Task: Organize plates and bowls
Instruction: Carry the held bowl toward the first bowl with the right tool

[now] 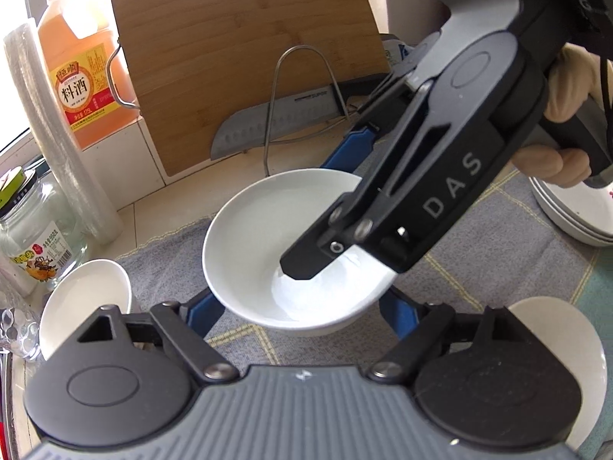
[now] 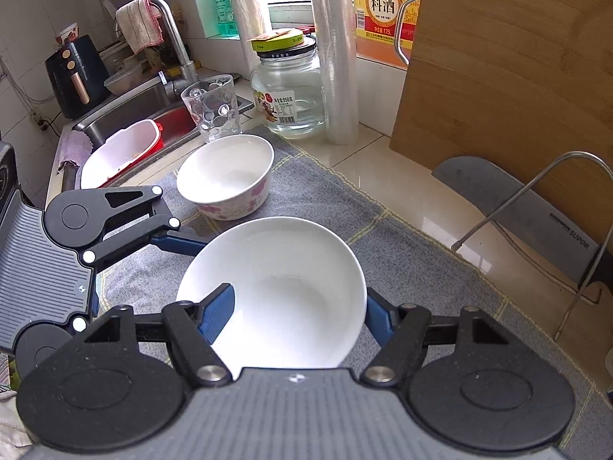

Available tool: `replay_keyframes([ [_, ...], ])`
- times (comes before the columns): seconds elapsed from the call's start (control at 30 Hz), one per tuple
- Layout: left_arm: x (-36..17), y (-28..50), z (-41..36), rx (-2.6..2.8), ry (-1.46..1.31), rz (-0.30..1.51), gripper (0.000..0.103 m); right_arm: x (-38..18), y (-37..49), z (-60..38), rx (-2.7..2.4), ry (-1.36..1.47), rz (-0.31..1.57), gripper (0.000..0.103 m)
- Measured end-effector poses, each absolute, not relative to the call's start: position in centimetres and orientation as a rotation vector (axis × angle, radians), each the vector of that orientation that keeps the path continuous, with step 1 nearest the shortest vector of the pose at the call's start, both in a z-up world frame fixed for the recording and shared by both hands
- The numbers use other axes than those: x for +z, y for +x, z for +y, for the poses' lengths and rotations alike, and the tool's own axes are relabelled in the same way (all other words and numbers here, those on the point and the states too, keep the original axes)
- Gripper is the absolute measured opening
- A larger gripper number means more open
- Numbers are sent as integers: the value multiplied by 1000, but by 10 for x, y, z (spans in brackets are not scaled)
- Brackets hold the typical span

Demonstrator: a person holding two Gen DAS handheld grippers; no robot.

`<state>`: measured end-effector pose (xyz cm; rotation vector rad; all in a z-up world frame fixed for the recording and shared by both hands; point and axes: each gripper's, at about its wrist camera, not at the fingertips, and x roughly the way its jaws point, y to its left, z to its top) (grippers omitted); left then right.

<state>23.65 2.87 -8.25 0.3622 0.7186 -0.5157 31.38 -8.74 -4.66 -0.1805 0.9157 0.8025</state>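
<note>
Right tongs [image 2: 295, 314] pinch the plain white bowl [image 2: 276, 291]: one blue finger [image 2: 216, 316] lies inside the rim, the other outside the wall on the far side. Left tongs [image 1: 302, 308] straddle the same bowl from the other side, blue fingers showing past both flanks under the rim; contact cannot be told, jaws partly spread. Bowl sits over the grey cloth [image 2: 325, 199] on the bench [image 2: 383, 168]. Beyond it on the cloth, a flowered bowl [image 2: 228, 176], apart from the white one. In the left view, a stack of plates [image 1: 567, 211] at the right edge of the cloth, and a small white plate [image 1: 567, 341] nearer. Behind the flowered bowl: glass [image 2: 210, 109], jar [image 2: 289, 88], film roll [image 2: 333, 50]. Farthest: cutting board [image 2: 498, 76] leaning upright, knife [image 1: 276, 119] in a wire rack [image 1: 302, 76], orange bottle [image 1: 80, 73], sink [image 2: 126, 115].
</note>
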Motion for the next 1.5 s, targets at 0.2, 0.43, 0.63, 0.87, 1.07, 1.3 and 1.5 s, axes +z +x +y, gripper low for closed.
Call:
replay_keyframes([
  [0.2, -68, 210, 21, -548, 368, 712, 87, -30, 282, -103, 794, -157, 899, 77],
  [0.43, -57, 176, 13, -577, 369, 713, 87, -13, 240, -120, 800, -144, 891, 77],
  [0.63, -55, 149, 7, -596, 371, 731, 87, -5, 205, -129, 810, -150, 891, 77],
  [0.87, -58, 128, 0, -632, 372, 769, 87, -7, 179, -136, 809, -156, 927, 77],
  [1.07, -62, 119, -3, -666, 372, 811, 87, -15, 163, -141, 809, -156, 975, 77],
  [1.3, -66, 115, -6, -690, 377, 841, 87, -22, 157, -147, 806, -138, 1010, 77],
  [1.5, -69, 116, -7, -697, 381, 857, 87, -26, 156, -149, 806, -133, 1024, 77],
])
